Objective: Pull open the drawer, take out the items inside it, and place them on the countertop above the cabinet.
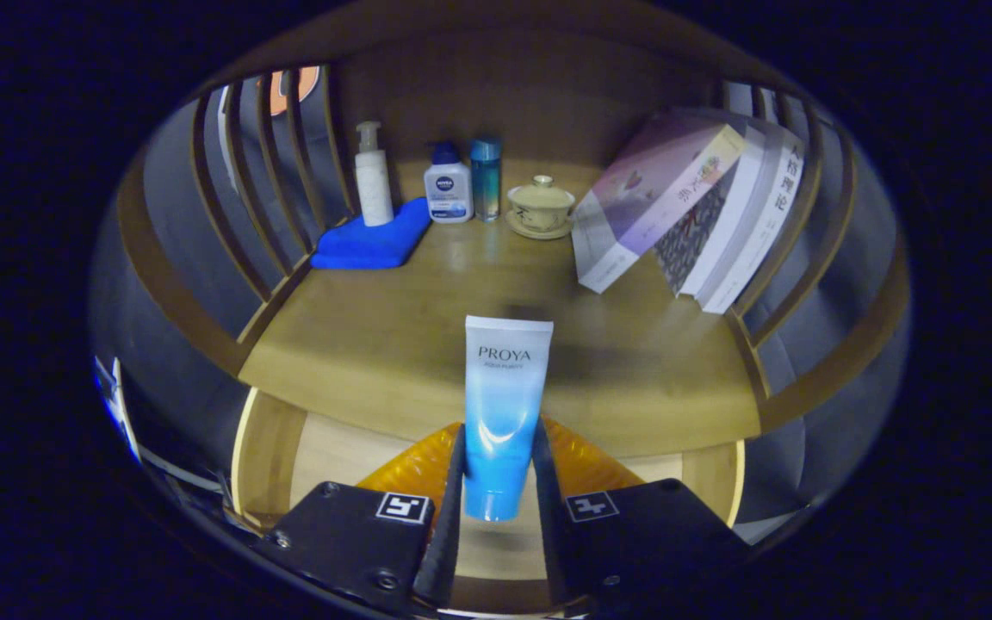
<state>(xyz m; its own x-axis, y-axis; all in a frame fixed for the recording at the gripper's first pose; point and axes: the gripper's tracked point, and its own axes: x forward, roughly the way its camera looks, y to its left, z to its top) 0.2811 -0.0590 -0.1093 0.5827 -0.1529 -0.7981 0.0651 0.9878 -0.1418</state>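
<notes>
- Two fingers (499, 482) clamped on a blue-and-white tube (503, 413), one pressing each side of its lower half; gap only as wide as the tube
- tube upright, cap end down, white crimped end up, held over the front edge of the wooden bench (375, 344)
- open drawer (268, 448) below the fingers, pale wood inside
- back of bench: pump bottle (373, 176) on a folded blue cloth (371, 241), small white bottle (448, 191), slim blue bottle (486, 179), lidded cup on saucer (540, 207)
- leaning books (694, 207) to the right of the cup
</notes>
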